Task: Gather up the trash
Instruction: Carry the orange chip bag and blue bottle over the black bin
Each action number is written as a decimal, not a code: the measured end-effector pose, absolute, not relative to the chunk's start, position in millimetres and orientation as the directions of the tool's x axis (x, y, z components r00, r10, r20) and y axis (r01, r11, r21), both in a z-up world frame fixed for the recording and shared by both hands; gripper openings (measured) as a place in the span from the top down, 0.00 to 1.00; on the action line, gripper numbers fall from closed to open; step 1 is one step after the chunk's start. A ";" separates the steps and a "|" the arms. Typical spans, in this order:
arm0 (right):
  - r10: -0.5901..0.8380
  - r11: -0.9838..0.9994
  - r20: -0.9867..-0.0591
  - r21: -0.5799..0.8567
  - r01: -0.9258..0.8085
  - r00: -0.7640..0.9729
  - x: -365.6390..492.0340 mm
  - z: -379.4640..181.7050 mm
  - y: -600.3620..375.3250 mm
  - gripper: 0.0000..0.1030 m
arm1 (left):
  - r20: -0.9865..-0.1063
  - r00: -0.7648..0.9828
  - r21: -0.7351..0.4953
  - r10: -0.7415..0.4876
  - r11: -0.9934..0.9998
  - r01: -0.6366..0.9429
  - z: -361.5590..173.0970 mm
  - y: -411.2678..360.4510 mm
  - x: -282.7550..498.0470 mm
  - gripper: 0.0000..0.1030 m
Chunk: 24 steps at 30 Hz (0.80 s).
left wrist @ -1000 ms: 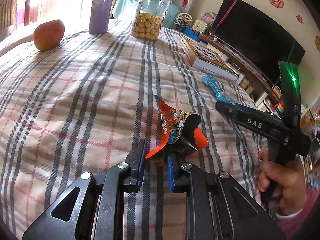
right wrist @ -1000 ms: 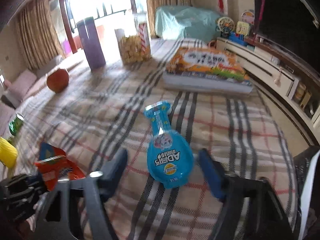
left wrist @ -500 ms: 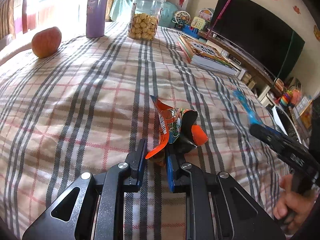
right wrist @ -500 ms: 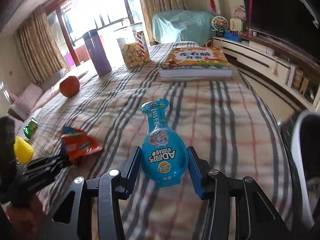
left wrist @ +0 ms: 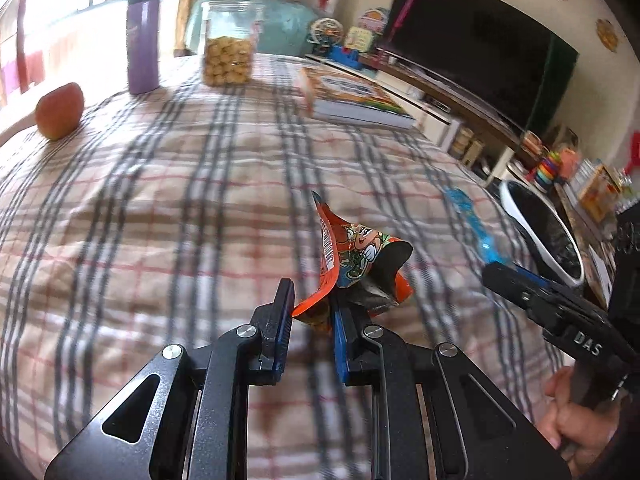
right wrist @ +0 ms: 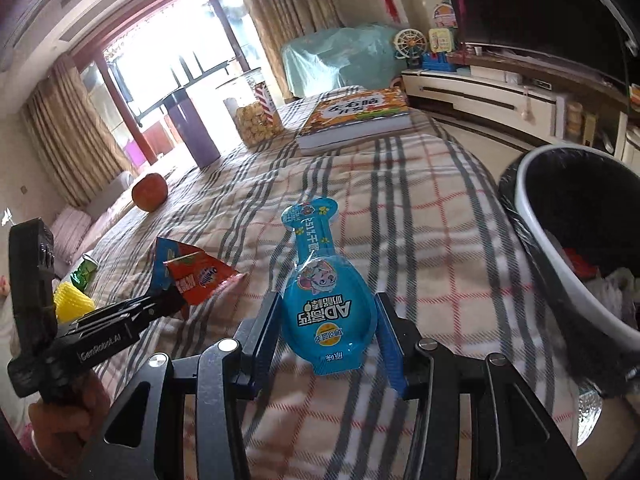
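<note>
My left gripper [left wrist: 312, 304] is shut on a crumpled orange snack wrapper [left wrist: 352, 256], held above the plaid tablecloth [left wrist: 160, 208]; the same wrapper [right wrist: 196, 276] shows at the left of the right wrist view. A flat blue bottle-shaped pouch [right wrist: 326, 296] is pinched at its wide end by my right gripper [right wrist: 328, 336], neck pointing away. The pouch [left wrist: 476, 220] and right gripper [left wrist: 516, 284] appear at the right of the left wrist view. A white trash bin [right wrist: 548, 264] with a black liner stands just off the table's right edge, some rubbish inside it.
On the far side of the table lie an apple [left wrist: 60, 110], a purple bottle [left wrist: 142, 38], a clear jar of snacks [left wrist: 230, 44] and a thick book [left wrist: 356, 98]. A TV cabinet [right wrist: 500, 92] runs along the right wall. A person's hand [left wrist: 576, 428] holds the right gripper.
The right gripper closed on the blue pouch and lifted it off the cloth toward the bin, which has come into view. The left gripper moved rightward with the wrapper still held.
</note>
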State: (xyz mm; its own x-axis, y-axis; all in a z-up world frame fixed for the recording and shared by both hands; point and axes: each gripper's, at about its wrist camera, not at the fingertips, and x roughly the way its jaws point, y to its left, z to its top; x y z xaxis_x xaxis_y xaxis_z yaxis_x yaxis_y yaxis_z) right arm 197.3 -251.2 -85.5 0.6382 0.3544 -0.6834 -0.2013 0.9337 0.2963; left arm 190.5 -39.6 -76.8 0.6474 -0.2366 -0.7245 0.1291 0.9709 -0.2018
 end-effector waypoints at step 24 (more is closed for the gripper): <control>0.361 0.925 -0.623 0.336 -0.179 0.694 156.2 -61.5 -281.9 0.54 | -0.702 0.642 -0.212 -0.309 0.951 0.226 -58.5 -81.4 165.5 0.84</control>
